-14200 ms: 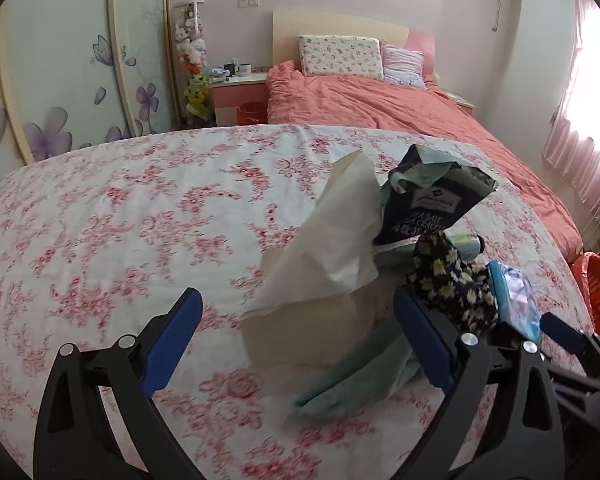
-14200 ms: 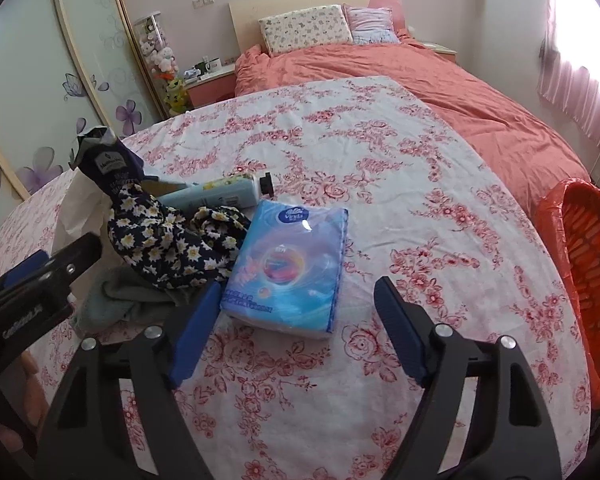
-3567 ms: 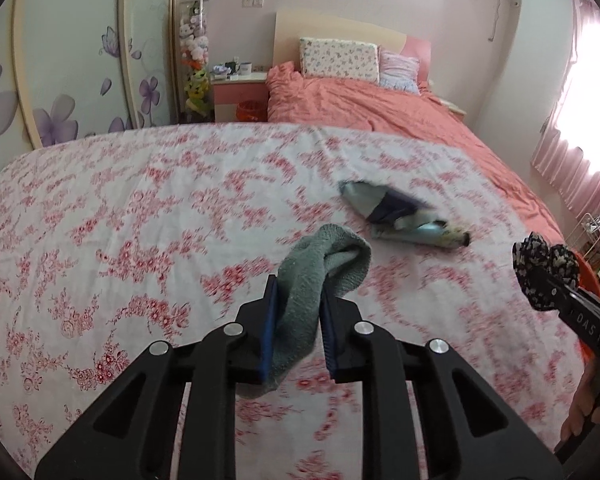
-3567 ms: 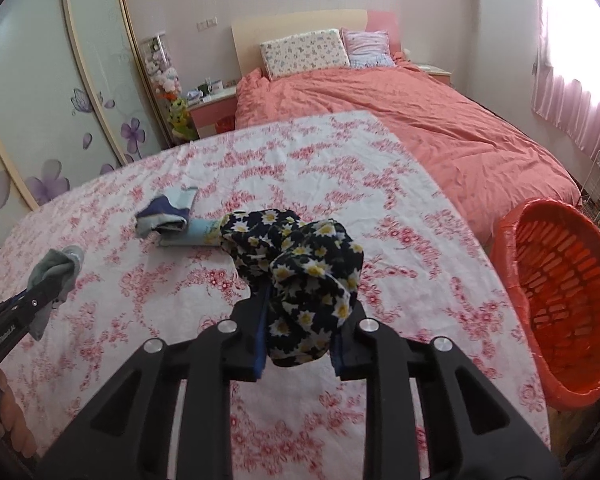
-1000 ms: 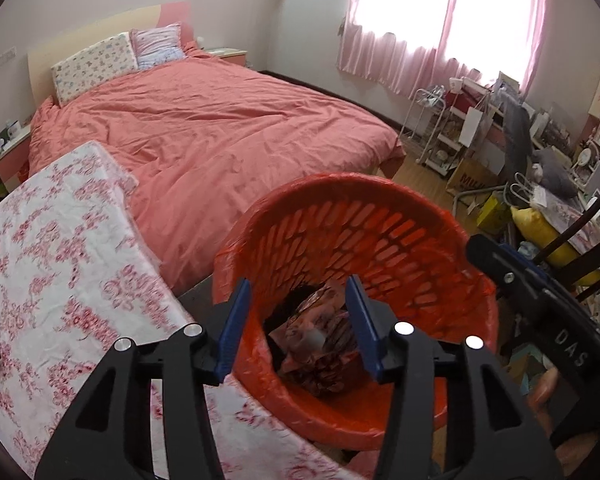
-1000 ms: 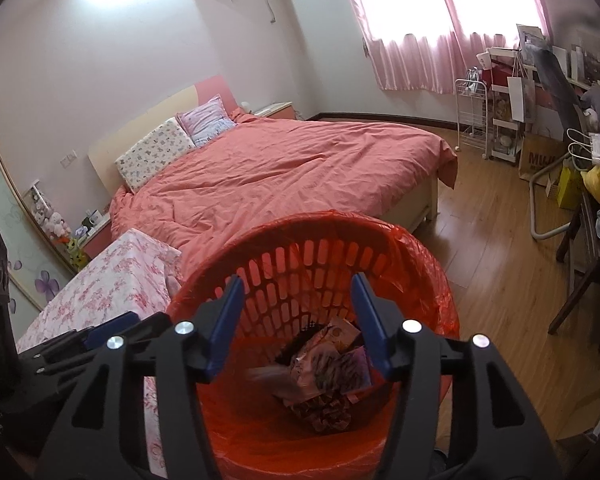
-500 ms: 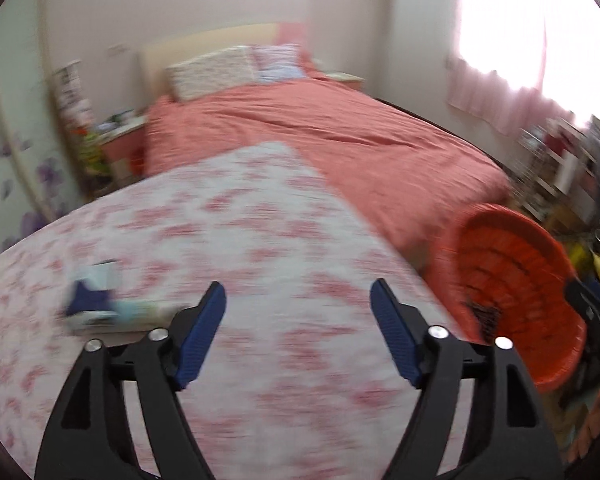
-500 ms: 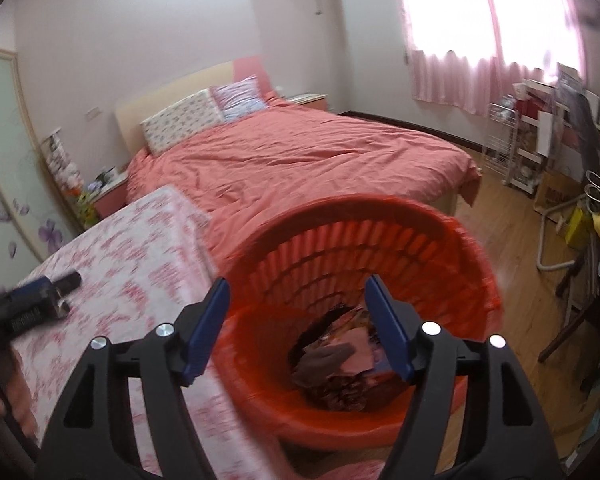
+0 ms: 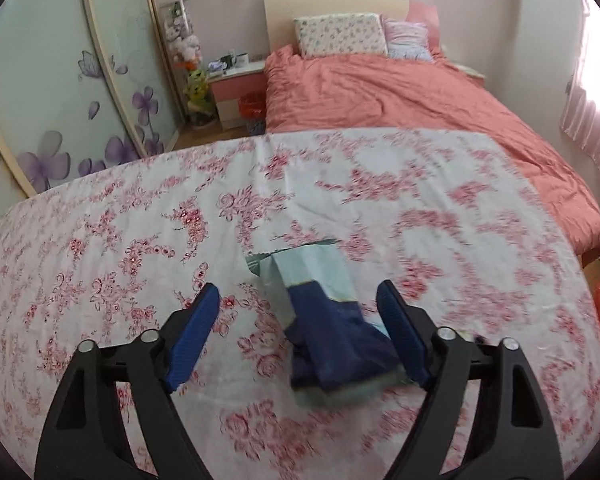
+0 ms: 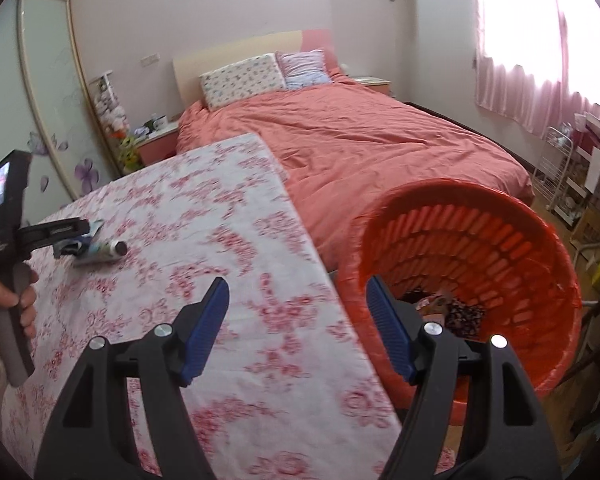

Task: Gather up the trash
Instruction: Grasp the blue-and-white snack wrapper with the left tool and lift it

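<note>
- Our left claw point(image 9: 298, 320) is wide. Its jaws have just been opening, and the blue and pale green wrapper point(image 9: 324, 312) lies between the pads, but they do not press on it yet.
- Our right claw point(image 10: 296, 320) is wide too and holds nothing. It hangs over the edge of the table point(image 10: 220, 240), just beside the orange basket point(image 10: 480, 240).
- A little farther on the table, a tube point(image 10: 104, 250) lies touching the wrapper.
- The basket already has some trash at its bottom.
- We think we are on the step of picking up the wrapper.
- Next we need to squeeze the left claw shut on the wrapper, lift it, and carry it over to the basket.
- The red bed point(image 9: 400, 96) is far behind.
</note>
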